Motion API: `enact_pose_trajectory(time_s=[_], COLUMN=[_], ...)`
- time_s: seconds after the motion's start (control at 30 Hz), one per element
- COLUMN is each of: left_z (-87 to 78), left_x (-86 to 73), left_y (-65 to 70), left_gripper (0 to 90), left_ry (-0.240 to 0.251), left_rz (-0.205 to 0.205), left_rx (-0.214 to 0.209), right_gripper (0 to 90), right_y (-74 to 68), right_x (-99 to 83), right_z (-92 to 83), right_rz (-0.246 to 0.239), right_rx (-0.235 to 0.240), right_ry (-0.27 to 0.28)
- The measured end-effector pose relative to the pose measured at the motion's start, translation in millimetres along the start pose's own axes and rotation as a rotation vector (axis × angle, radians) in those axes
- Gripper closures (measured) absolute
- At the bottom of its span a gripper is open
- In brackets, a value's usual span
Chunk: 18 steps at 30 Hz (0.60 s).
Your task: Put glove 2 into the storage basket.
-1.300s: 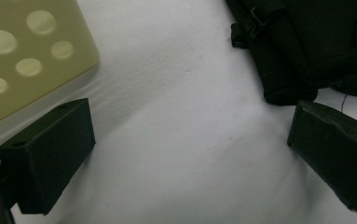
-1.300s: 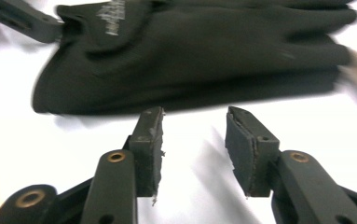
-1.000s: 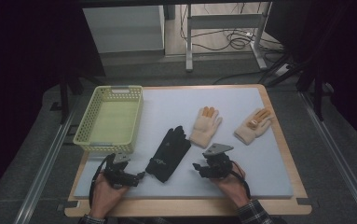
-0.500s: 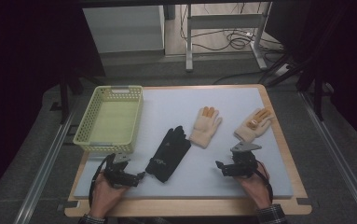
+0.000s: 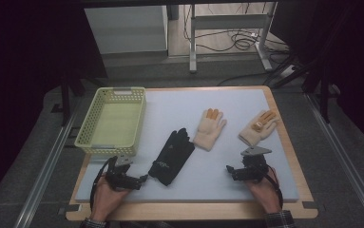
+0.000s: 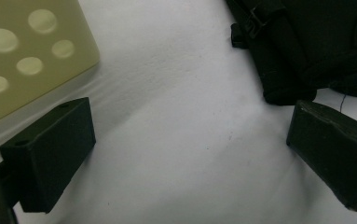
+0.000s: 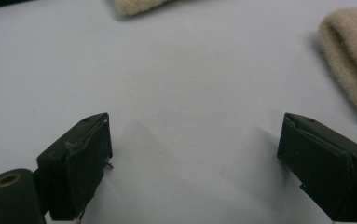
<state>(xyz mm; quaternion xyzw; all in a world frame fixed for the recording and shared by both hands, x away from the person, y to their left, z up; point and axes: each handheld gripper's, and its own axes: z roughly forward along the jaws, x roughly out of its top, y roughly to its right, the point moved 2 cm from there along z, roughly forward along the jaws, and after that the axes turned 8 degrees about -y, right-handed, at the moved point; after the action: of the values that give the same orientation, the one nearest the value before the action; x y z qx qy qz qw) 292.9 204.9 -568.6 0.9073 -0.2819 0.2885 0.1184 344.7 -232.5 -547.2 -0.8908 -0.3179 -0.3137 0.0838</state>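
Note:
A black glove lies flat in the middle of the white mat. Two beige gloves with orange fingertips lie to its right, one near the centre and one farther right. My left gripper rests low on the mat, just left of the black glove's cuff. It stands open over bare mat. My right gripper sits near the front edge, below the right beige glove. Its jaws have just been opening and stand wide, with nothing between them.
A pale green mesh basket stands at the mat's left, its corner close to my left gripper. The mat sits on a wooden board. Bare mat lies between the two grippers and behind the gloves.
My right hand has slid to the right along the front of the mat, away from the black glove. The left hand and the gloves have stayed put.

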Motion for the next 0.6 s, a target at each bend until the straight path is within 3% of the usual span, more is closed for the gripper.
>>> enact_pose_trajectory(time_s=[0.13,0.33,0.6], left_z=[-2.9,-13.1,-21.6], left_x=[-0.5,3.4,30.3], left_y=[0.2,9.4,29.5], left_gripper=[3.8,1.1,0.0], left_ry=[-0.002,0.018,0.012], left_rz=[-0.006,-0.021,0.018], left_rx=[-0.007,-0.077,-0.12], right_gripper=[9.6,9.7,9.7], right_y=[0.1,0.1,0.1], right_x=[-0.2,-0.3,-0.4], right_z=[0.0,0.2,0.1], right_rz=[0.0,-0.001,-0.001], right_rx=[0.0,-0.001,-0.001], right_ry=[0.001,0.003,0.003])
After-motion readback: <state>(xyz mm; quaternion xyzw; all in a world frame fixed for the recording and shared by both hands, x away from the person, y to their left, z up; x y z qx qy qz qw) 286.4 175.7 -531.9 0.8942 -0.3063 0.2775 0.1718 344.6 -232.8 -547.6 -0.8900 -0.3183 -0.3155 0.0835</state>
